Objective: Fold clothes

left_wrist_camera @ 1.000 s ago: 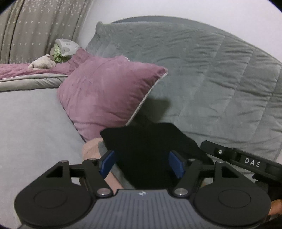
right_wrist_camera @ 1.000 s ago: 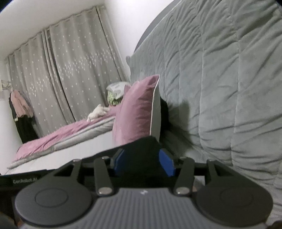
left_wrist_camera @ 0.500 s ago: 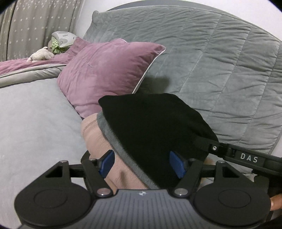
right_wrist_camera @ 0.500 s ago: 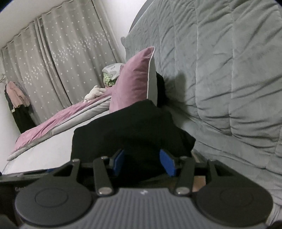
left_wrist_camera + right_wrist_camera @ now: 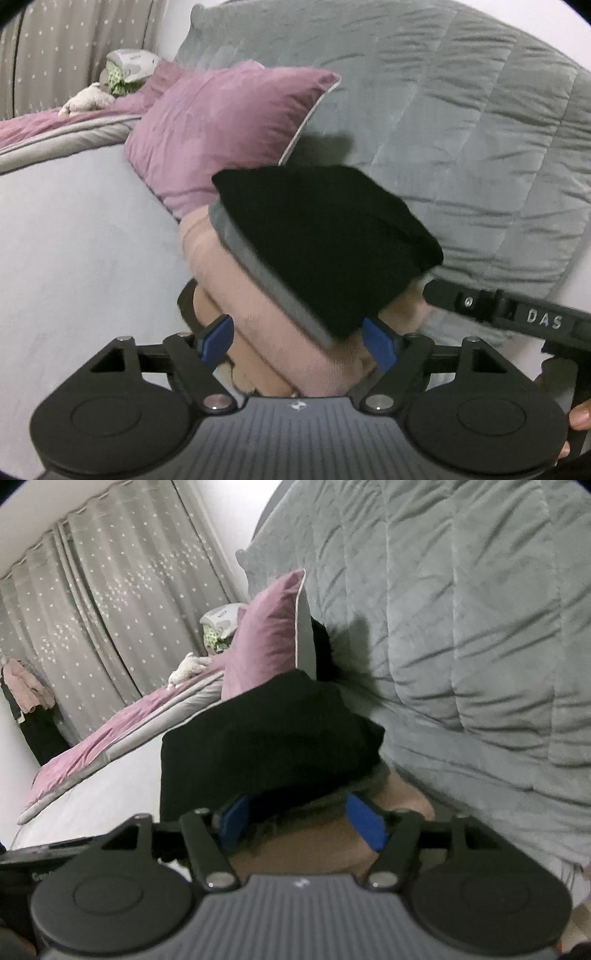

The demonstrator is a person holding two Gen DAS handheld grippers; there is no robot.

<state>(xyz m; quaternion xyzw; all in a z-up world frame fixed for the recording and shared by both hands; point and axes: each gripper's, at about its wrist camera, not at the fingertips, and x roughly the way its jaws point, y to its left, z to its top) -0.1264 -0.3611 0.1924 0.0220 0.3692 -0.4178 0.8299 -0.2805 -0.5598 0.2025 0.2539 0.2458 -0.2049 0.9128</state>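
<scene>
I saw the grey quilted headboard (image 5: pixel 461 122) filling twelve to three o'clock, the mauve pillow (image 5: pixel 221 129) at eleven. The folded black garment (image 5: pixel 325 247) topped the pink and grey stack (image 5: pixel 258 306) at centre. My left gripper (image 5: pixel 297 345) and right gripper (image 5: pixel 301 821) were spreading apart, jaws flanking that stack.

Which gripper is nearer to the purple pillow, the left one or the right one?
Left, it seems. The left gripper sits at the stack's pillow-side edge, jaws opening around the black folded garment. The right gripper, also opening, is on the far side from the purple pillow.
</scene>
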